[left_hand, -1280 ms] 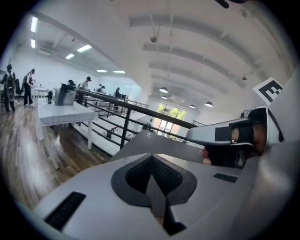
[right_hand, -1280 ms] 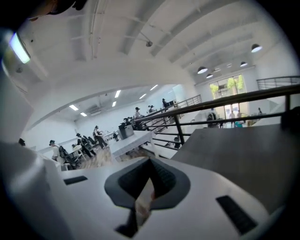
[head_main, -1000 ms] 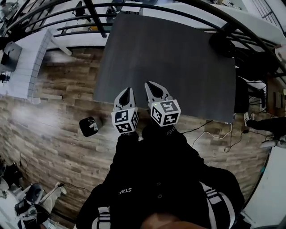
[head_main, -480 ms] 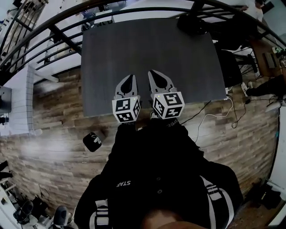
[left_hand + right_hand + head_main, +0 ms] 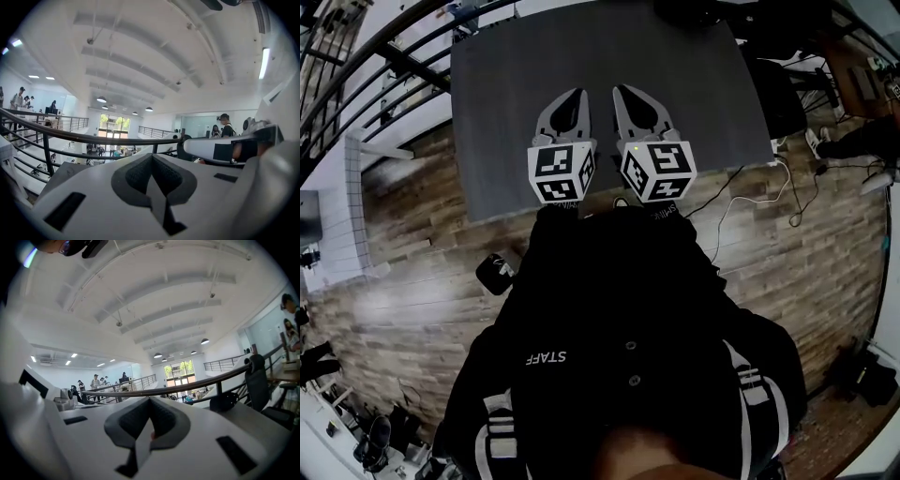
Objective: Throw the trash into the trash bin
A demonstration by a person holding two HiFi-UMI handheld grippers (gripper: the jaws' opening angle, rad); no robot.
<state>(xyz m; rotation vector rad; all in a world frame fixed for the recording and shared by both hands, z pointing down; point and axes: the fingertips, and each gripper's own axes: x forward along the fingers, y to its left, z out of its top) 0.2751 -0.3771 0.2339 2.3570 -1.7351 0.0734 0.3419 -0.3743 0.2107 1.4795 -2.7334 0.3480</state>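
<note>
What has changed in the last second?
The left gripper and right gripper have moved from the near edge of the dark grey rectangular table out over its top. Nothing taken or released. Both stay shut and empty; the small black object on the wooden floor hasn't moved.

table (image 5: 609, 56): dark grey | floor (image 5: 412, 234): brown planks | jacket (image 5: 619, 319): black, white stripes

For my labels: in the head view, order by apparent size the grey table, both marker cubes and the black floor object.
Grey table
Left marker cube and right marker cube, alike
Black floor object
</note>
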